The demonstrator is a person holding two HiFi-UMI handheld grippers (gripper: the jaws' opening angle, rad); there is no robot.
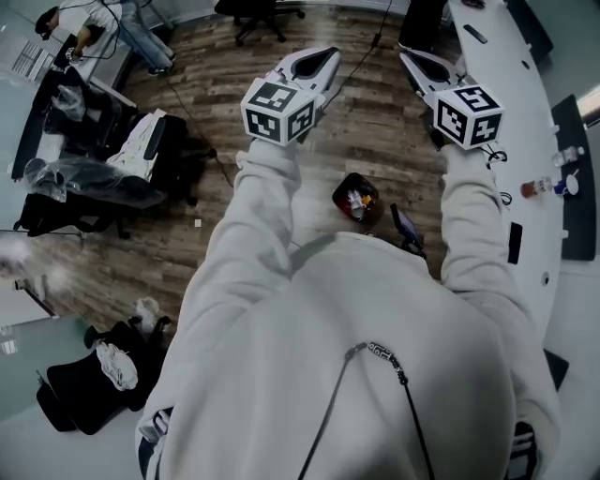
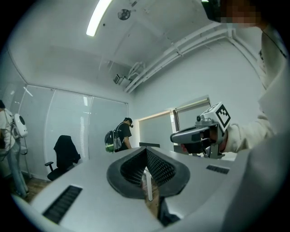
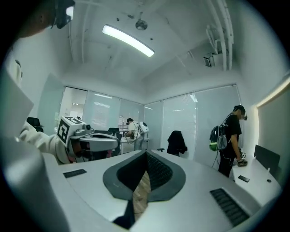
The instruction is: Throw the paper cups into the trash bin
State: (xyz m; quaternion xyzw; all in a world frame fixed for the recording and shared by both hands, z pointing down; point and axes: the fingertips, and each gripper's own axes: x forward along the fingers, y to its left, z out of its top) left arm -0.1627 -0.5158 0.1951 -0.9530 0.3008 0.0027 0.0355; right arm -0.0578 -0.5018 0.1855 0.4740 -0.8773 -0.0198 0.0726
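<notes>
In the head view I look down over my white sleeves at a small dark trash bin (image 1: 356, 199) on the wooden floor, with pale cup-like rubbish inside it. Both grippers are held high and about level, far above the bin. My left gripper (image 1: 322, 58) is shut with nothing in it, its ribbed pads meeting in its own view (image 2: 146, 152). The right gripper (image 1: 413, 62) is likewise shut and empty (image 3: 146, 157). Each gripper shows in the other's view: the right gripper (image 2: 194, 135) and the left gripper (image 3: 96, 140). No loose paper cup shows anywhere.
A long white curved desk (image 1: 525, 141) runs down the right, with small bottles (image 1: 548, 186) on it. Black chairs and covered gear (image 1: 103, 178) crowd the left. A person with a backpack (image 3: 229, 136) stands by the desk; another person (image 1: 94, 28) is at the far left.
</notes>
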